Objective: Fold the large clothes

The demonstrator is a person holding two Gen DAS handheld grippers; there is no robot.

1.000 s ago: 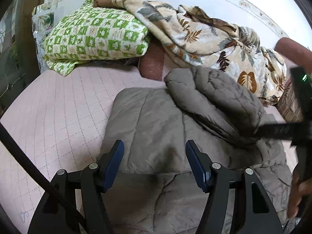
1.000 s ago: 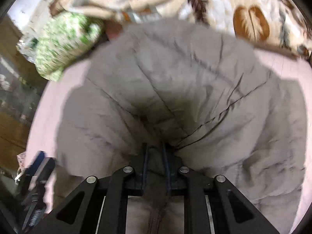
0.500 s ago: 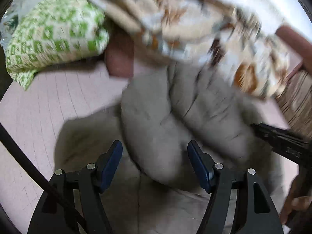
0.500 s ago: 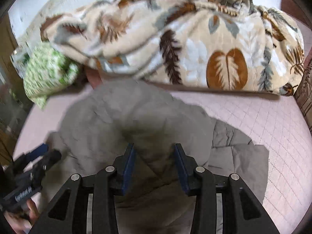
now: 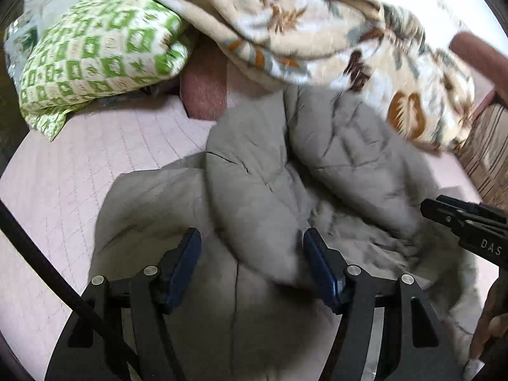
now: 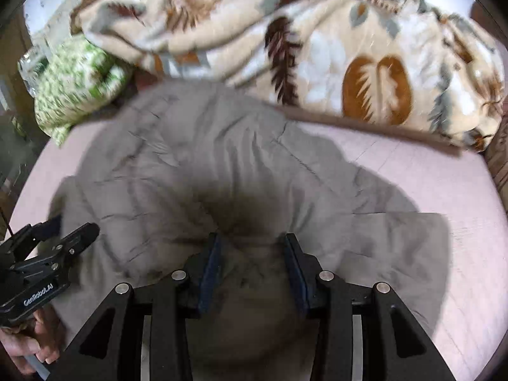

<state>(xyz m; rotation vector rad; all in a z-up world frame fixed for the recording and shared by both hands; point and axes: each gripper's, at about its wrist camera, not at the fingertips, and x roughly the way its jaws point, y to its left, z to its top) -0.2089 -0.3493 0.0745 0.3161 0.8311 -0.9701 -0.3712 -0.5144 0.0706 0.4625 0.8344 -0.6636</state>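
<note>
Left wrist view showed the left gripper (image 5: 250, 263) with jaws apart, a puffy fold of the grey quilted jacket (image 5: 254, 197) bulging between them, whether touching the pads I could not tell. That jacket lay crumpled on the pink quilted bed cover (image 5: 63, 190), near the green checked pillow (image 5: 95, 54) and leaf-print blanket (image 5: 317, 38) at the far side. Folding looked barely under way: one part was turned over, nothing squared. To the right, the right gripper (image 6: 250, 266) had just opened its jaws; jacket cloth sat between them, seemingly unpinched.
</note>
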